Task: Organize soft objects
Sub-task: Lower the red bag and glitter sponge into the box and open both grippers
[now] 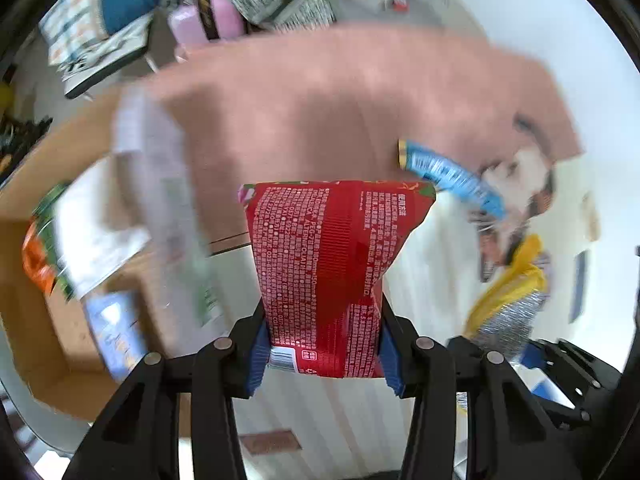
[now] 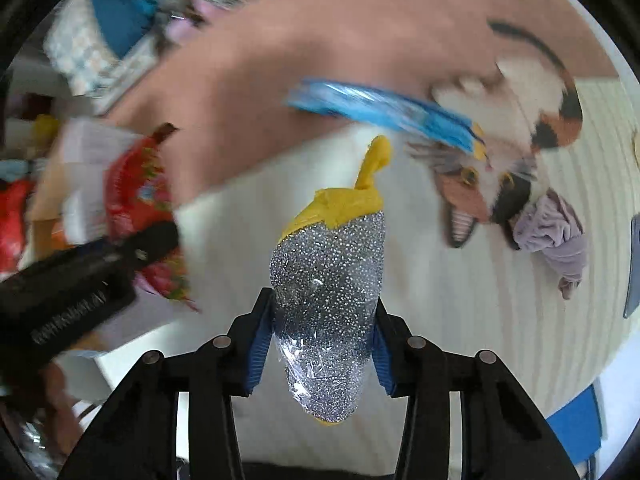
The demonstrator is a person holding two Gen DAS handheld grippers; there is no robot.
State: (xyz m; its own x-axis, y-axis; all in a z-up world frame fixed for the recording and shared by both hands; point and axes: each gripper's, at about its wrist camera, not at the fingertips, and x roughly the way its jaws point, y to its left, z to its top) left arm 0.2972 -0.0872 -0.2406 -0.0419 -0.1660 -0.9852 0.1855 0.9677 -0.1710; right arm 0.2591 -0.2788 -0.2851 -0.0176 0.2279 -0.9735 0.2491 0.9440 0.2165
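My left gripper [image 1: 322, 340] is shut on a red soft packet [image 1: 332, 256] with white print, held up above the white table. The packet and the left gripper also show blurred at the left of the right wrist view [image 2: 136, 200]. My right gripper [image 2: 320, 336] is shut on a silver glittery pouch with a yellow top [image 2: 328, 280]; it also shows in the left wrist view [image 1: 508, 308]. A blue packet [image 2: 384, 112] lies on the pink cloth [image 2: 320, 48] by a cat-shaped cushion [image 2: 516, 128].
An open cardboard box [image 1: 36, 320] at the left holds several packets [image 1: 100, 236]. A lilac crumpled cloth [image 2: 556, 236] lies on the white table [image 2: 460, 300]. Pillows, a pink item [image 1: 208, 20] and patterned things lie at the back.
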